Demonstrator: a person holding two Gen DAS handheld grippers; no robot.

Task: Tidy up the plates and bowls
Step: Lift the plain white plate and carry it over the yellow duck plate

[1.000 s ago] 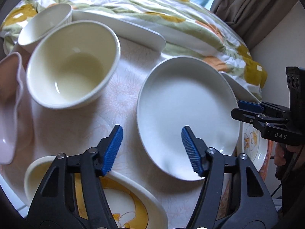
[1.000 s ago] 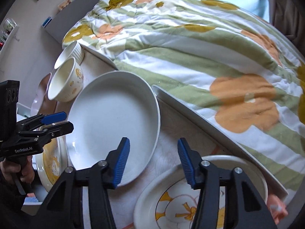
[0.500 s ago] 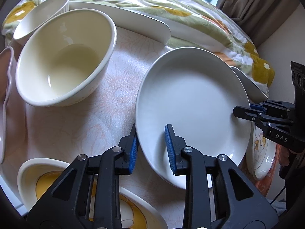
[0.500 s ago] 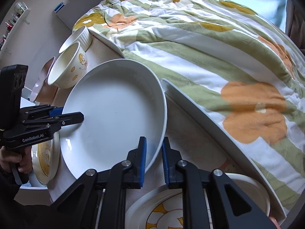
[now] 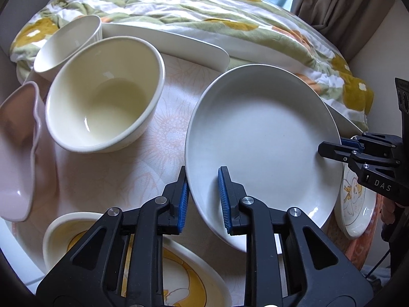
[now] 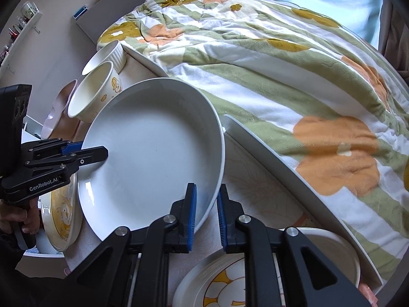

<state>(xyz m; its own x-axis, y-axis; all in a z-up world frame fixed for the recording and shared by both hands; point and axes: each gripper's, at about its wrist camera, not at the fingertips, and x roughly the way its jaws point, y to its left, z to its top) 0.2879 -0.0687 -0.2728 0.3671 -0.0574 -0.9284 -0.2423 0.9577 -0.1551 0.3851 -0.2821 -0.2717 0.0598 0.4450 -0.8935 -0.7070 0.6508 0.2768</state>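
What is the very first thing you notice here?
The big white plate in the middle, pinched on opposite rims by the left gripper and the right gripper. A cream bowl sits to its left, and a flowery blanket lies behind.

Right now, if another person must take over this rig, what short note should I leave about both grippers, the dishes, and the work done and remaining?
Left gripper: its jaws have just closed on the rim of the large plain white round plate.
Right gripper: shut on the opposite rim of the same plate.
The plate looks tilted, as if partly lifted off the patterned tabletop.
Cream bowl with a cartoon print, white ribbed bowl and pale pink wavy dish sit behind, not stacked.
Yellow-patterned plates lie near each gripper.
Done: the plate is gripped. Left: place it, then sort the rest.
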